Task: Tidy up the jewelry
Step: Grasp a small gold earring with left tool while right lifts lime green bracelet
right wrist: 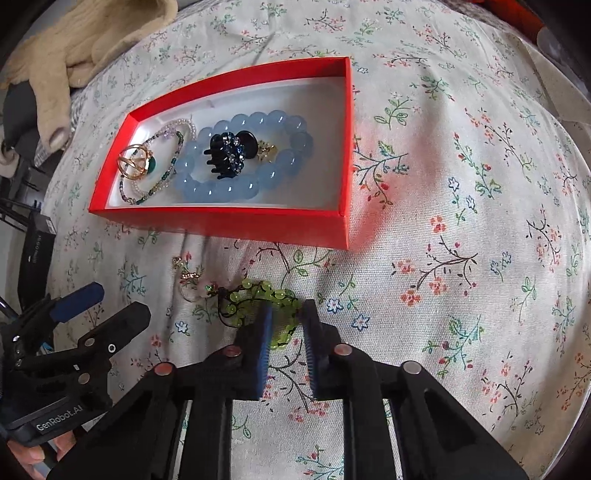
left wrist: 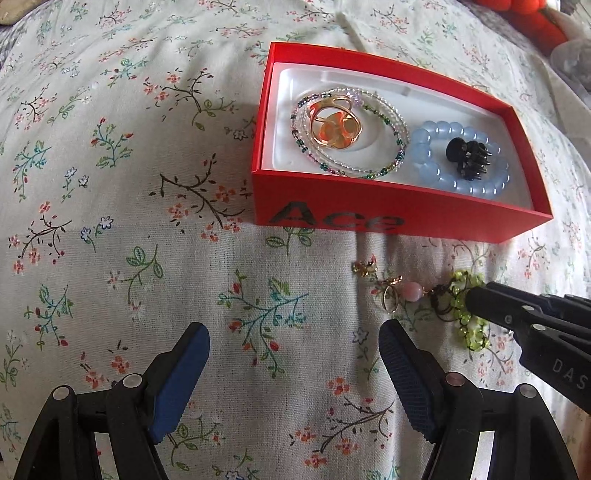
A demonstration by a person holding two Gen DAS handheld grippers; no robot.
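A red box [left wrist: 369,218] [right wrist: 229,221] with a white lining holds a blue bead bracelet [left wrist: 421,147] [right wrist: 295,122], a black hair claw [left wrist: 467,157] [right wrist: 225,151], a thin beaded bracelet [left wrist: 399,147] [right wrist: 147,195] and gold rings [left wrist: 332,122] [right wrist: 131,162]. In front of the box a green bead bracelet [left wrist: 469,332] [right wrist: 255,290] with a pink bead [left wrist: 413,289] lies on the floral cloth. My right gripper [right wrist: 286,314] [left wrist: 476,301] is partly open, its fingers astride the green bracelet. My left gripper [left wrist: 293,339] is open and empty, left of it.
A gold ring [left wrist: 389,301] and a small gold charm [left wrist: 364,267] lie on the cloth beside the green bracelet. A beige cloth [right wrist: 85,40] lies at the far left and something red [left wrist: 524,11] beyond the box. The floral cloth [left wrist: 147,184] spreads all around.
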